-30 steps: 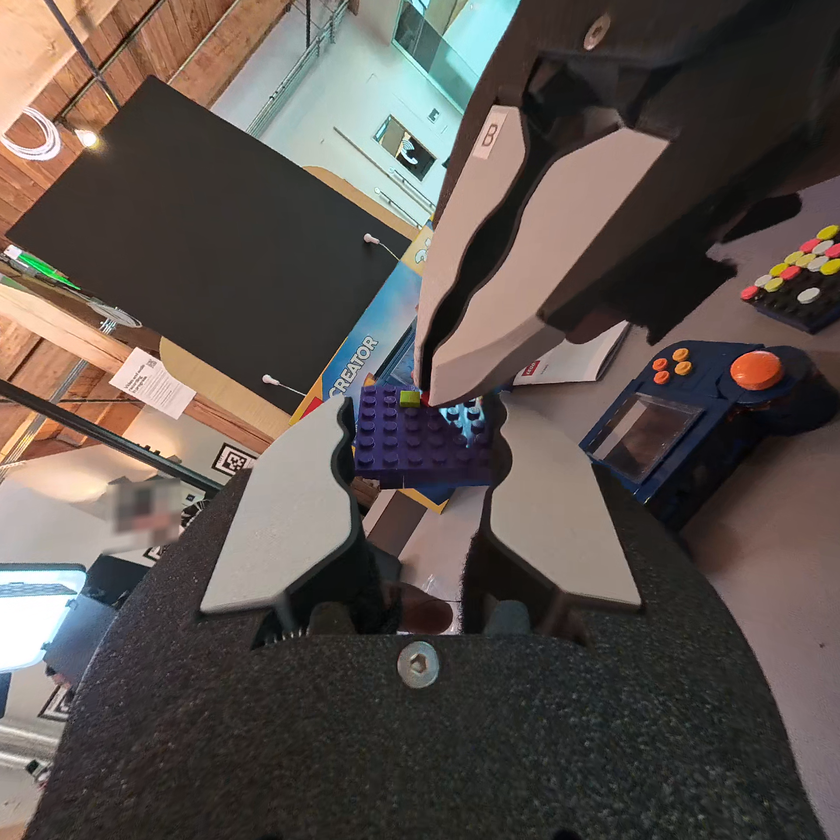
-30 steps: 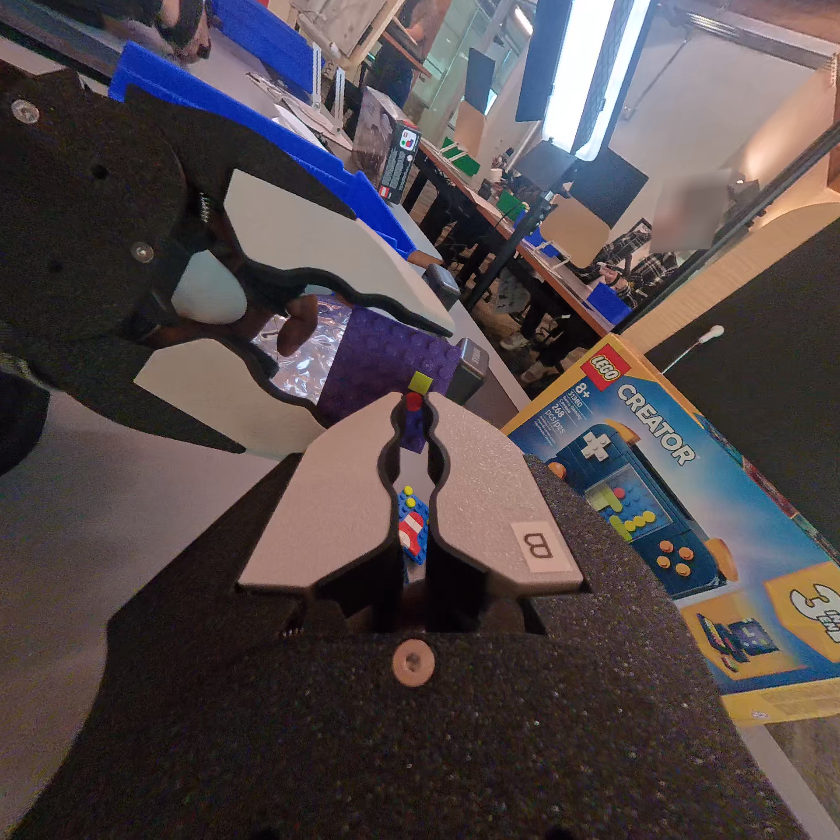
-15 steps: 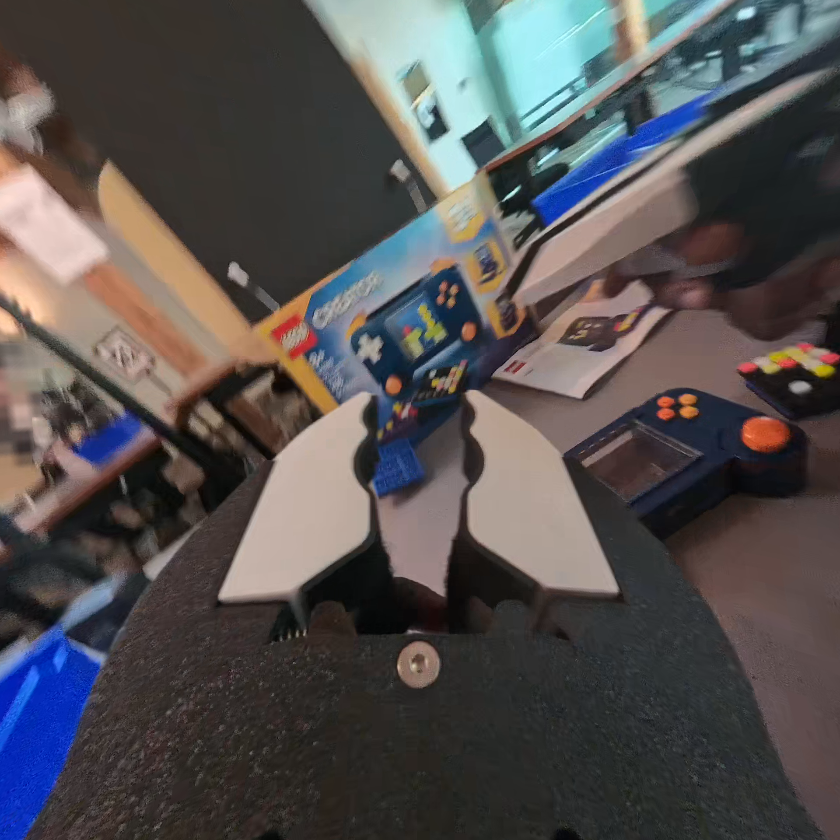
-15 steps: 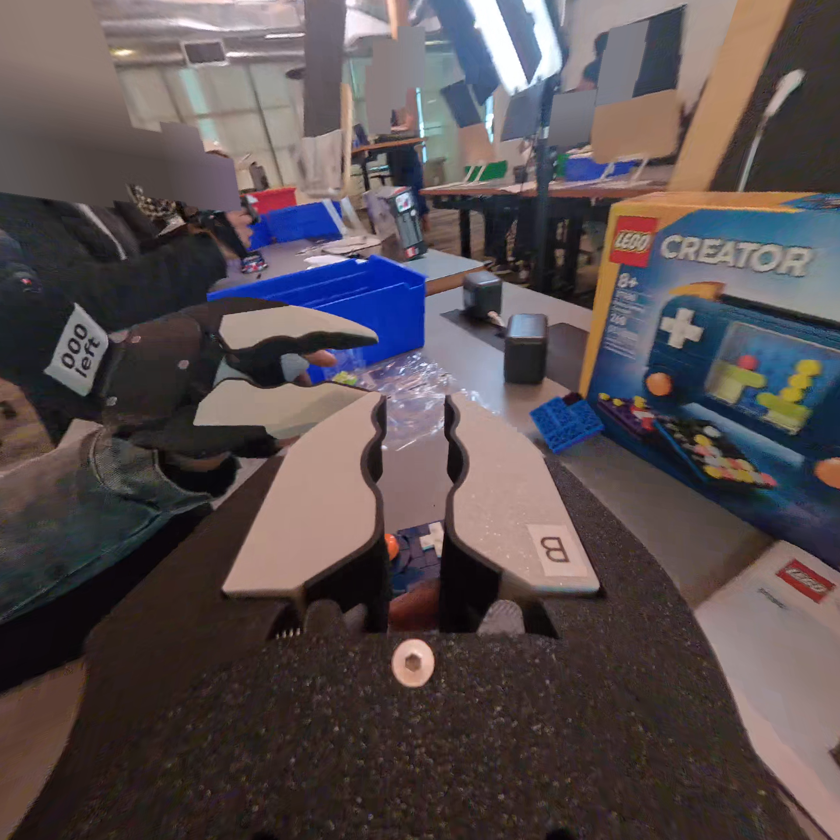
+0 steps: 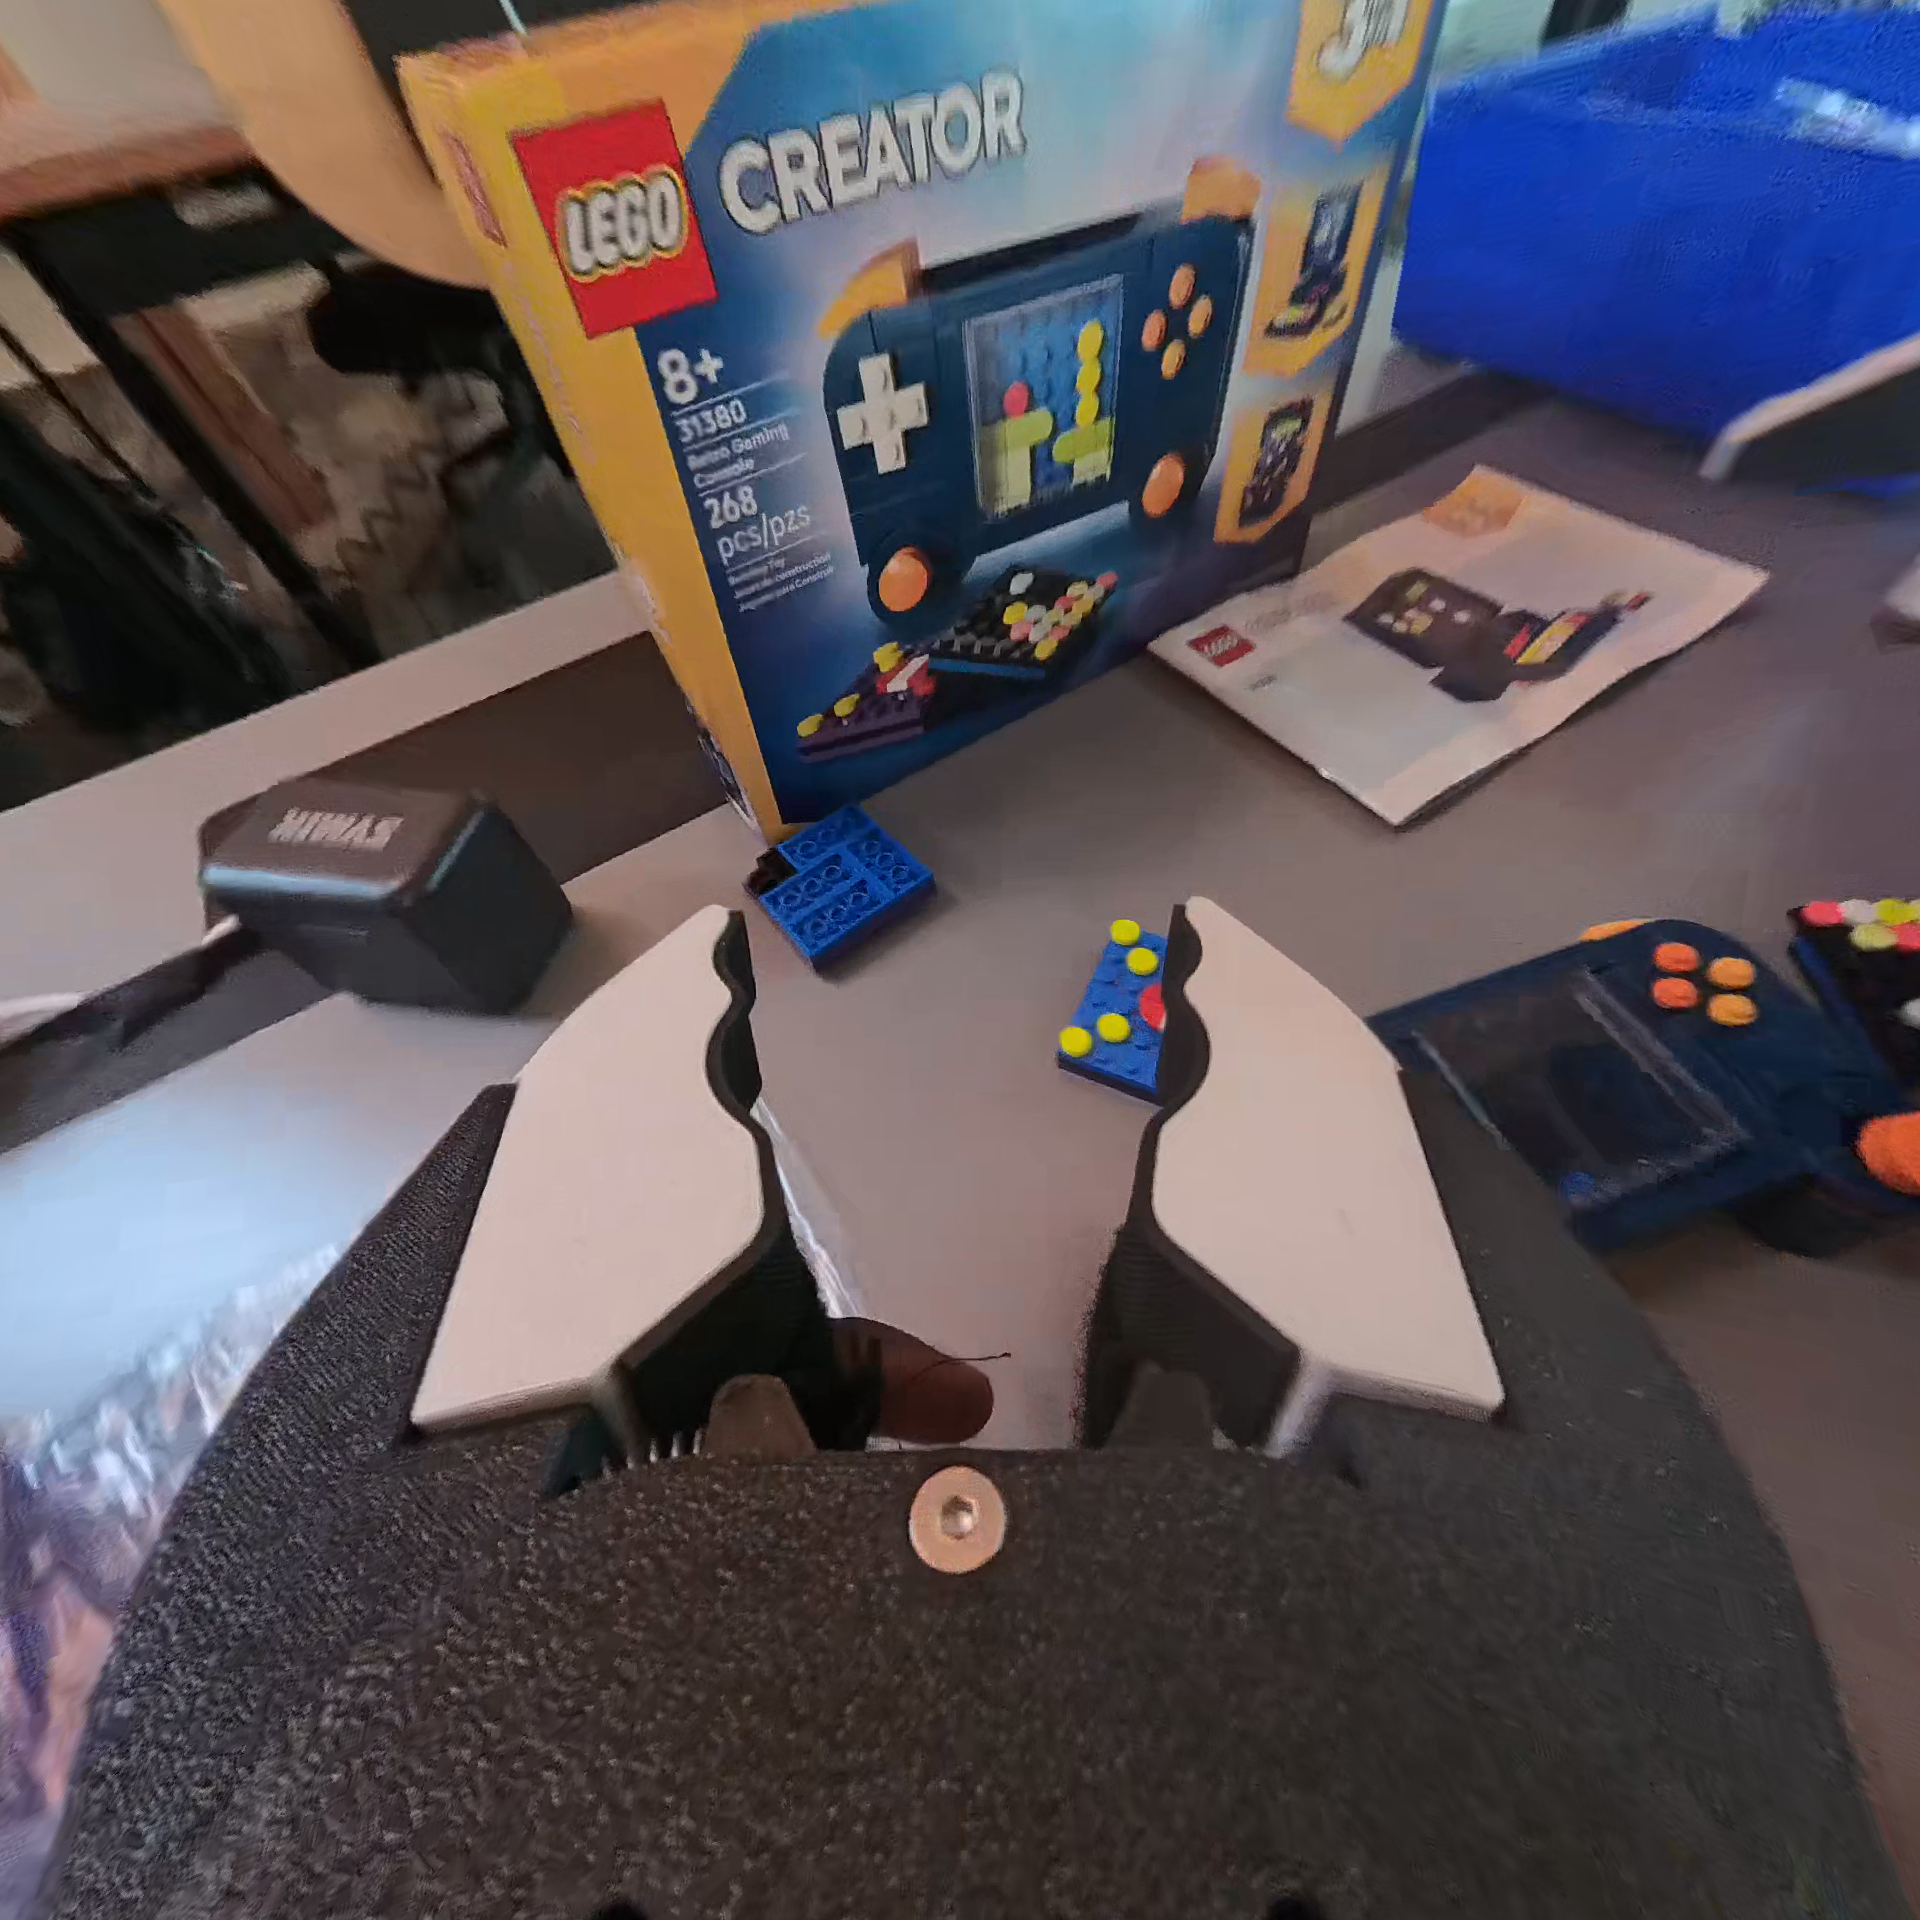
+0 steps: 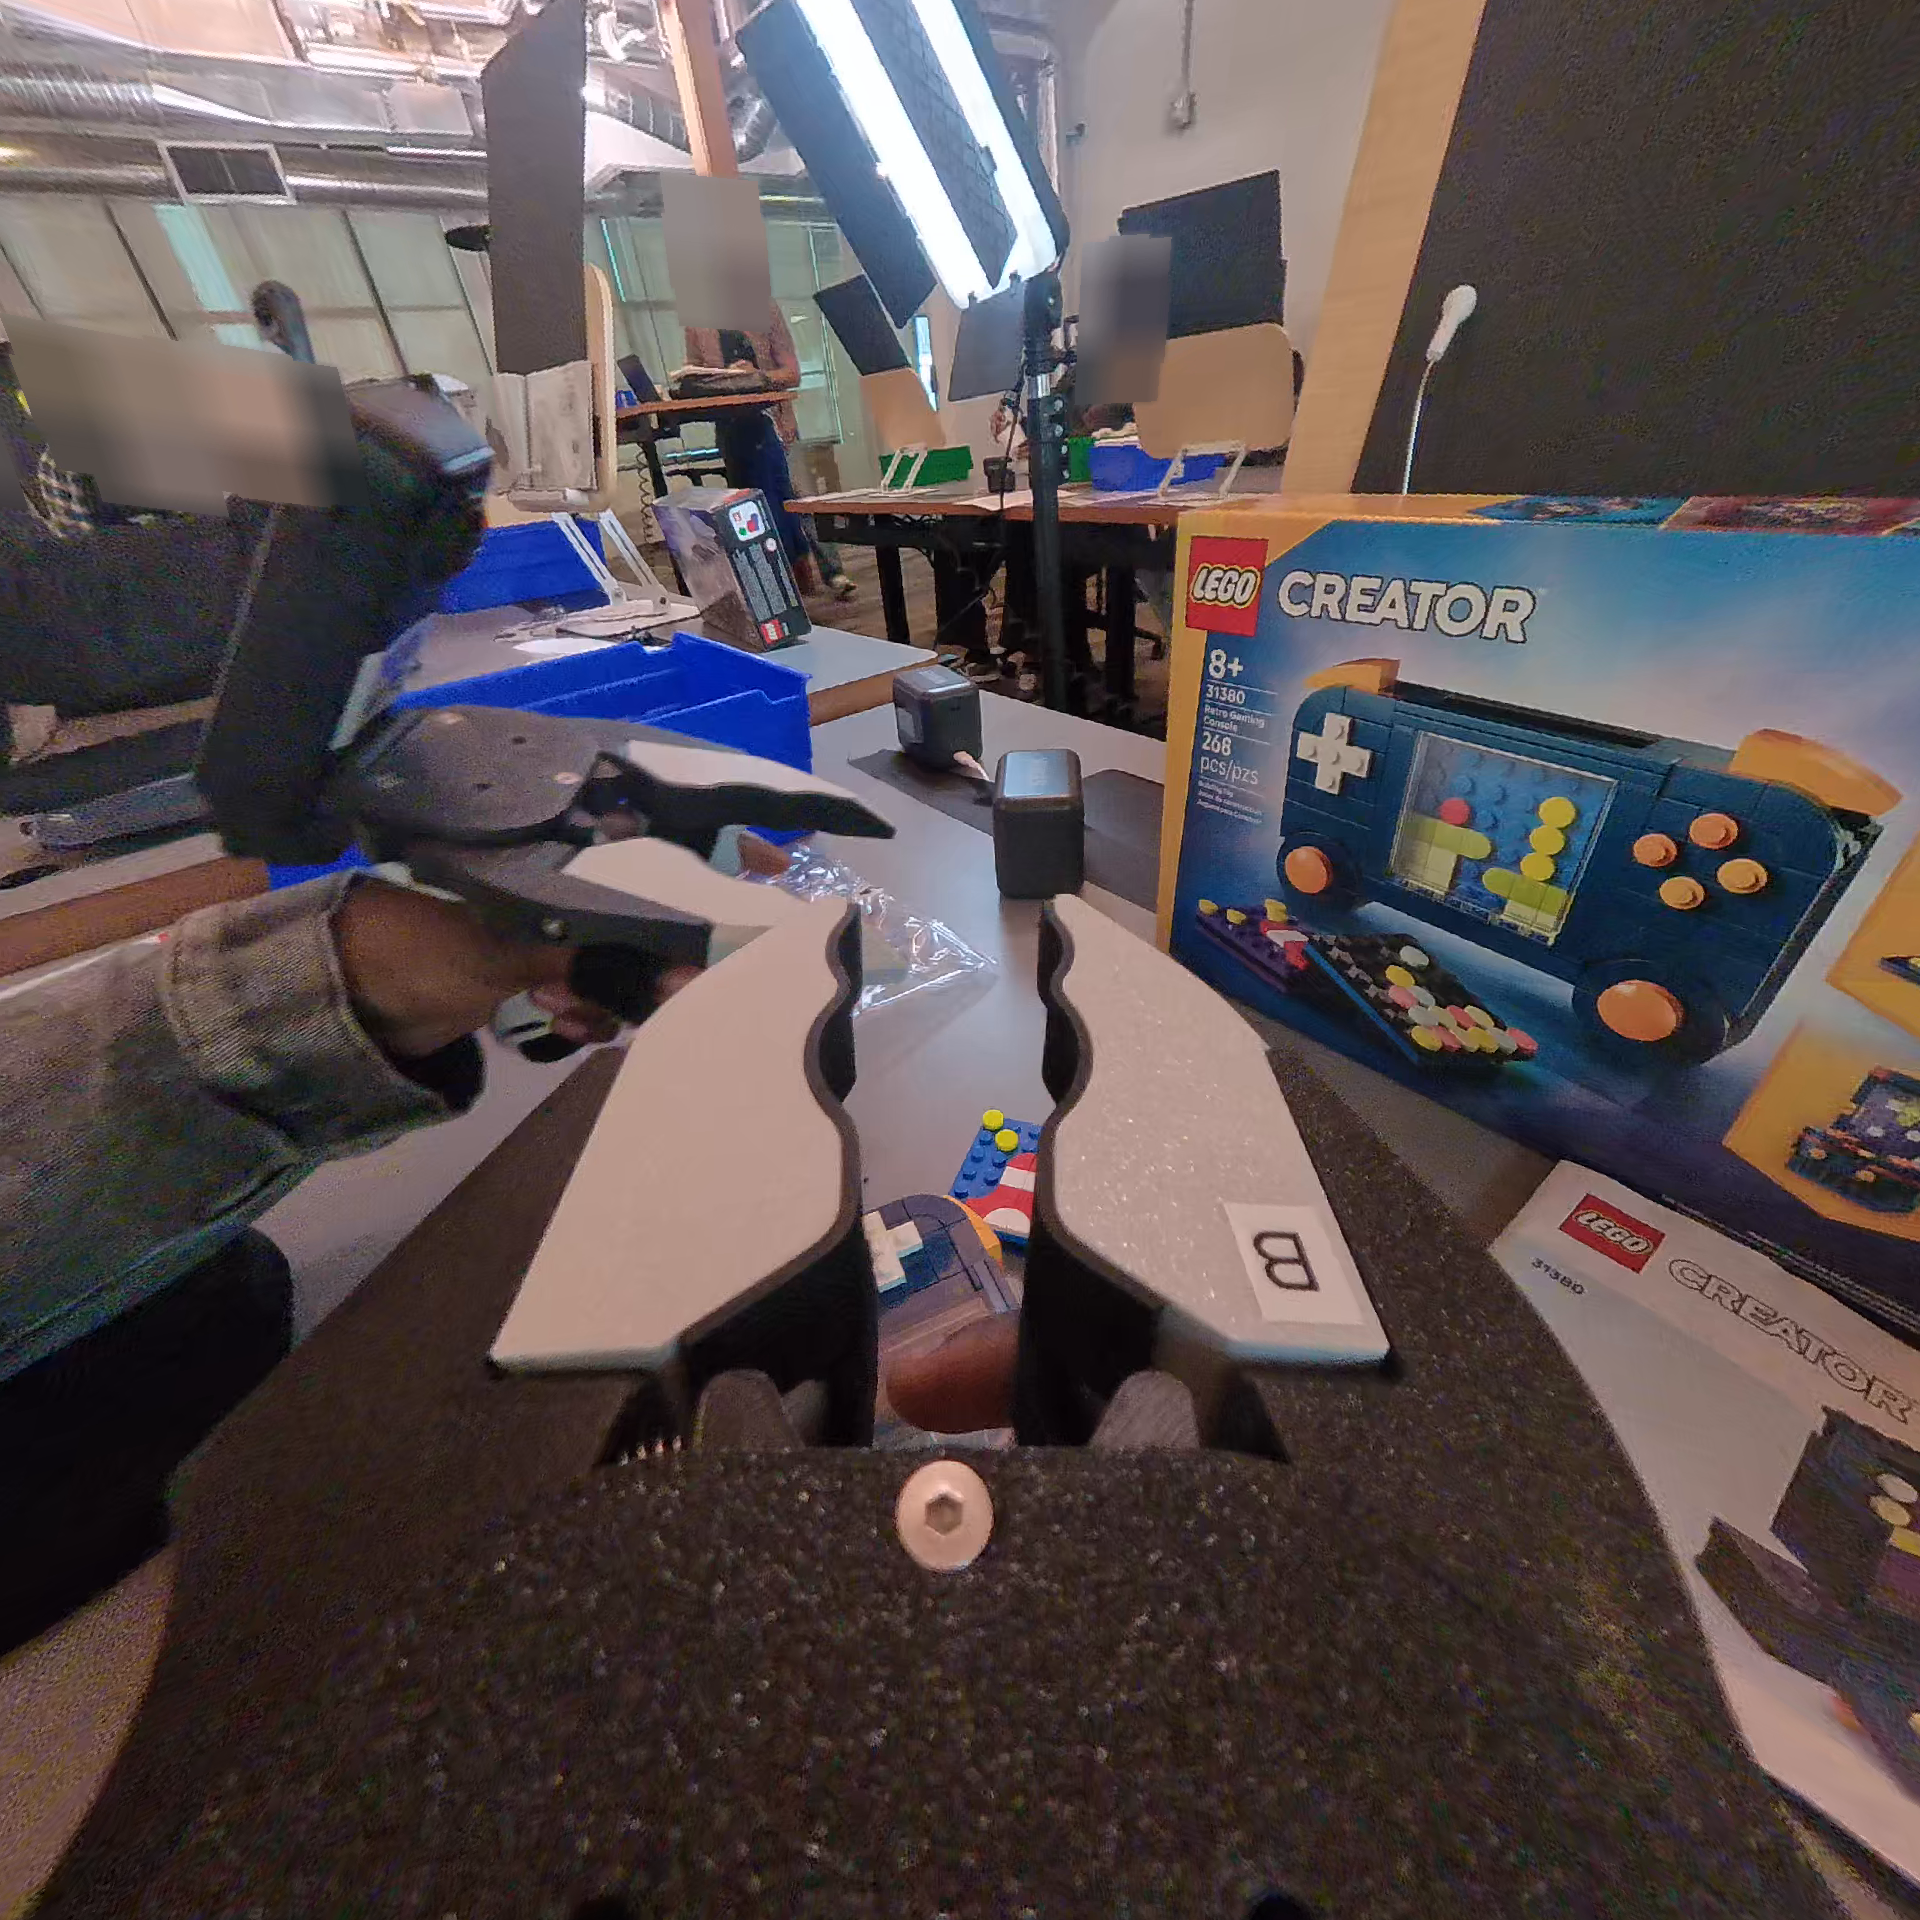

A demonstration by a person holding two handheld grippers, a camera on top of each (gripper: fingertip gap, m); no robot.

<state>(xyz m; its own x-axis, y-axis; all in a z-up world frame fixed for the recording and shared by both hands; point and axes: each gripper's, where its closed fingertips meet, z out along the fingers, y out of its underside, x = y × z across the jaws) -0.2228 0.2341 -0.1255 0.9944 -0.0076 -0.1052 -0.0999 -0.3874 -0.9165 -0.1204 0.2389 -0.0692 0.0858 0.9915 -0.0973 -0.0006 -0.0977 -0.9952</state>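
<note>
In the left wrist view my left gripper is wide open and empty, low over the grey table. A small blue plate with yellow and red studs lies on the table just beyond its right finger, partly hidden by it. A blue square plate lies ahead of the fingertips. In the right wrist view my right gripper is open with nothing between its fingers. The studded blue plate lies under it, beside a dark blue console model. The left gripper shows to the left, open.
A toy box stands at the back with a booklet to its right. A black adapter sits at the left, the console model and a black studded plate at the right. A blue bin and a plastic bag lie at the left.
A second ago my left gripper held a purple plate and my right was shut on a small piece over it. Both have drawn apart, dropped toward the table and opened; the purple plate is out of view.
</note>
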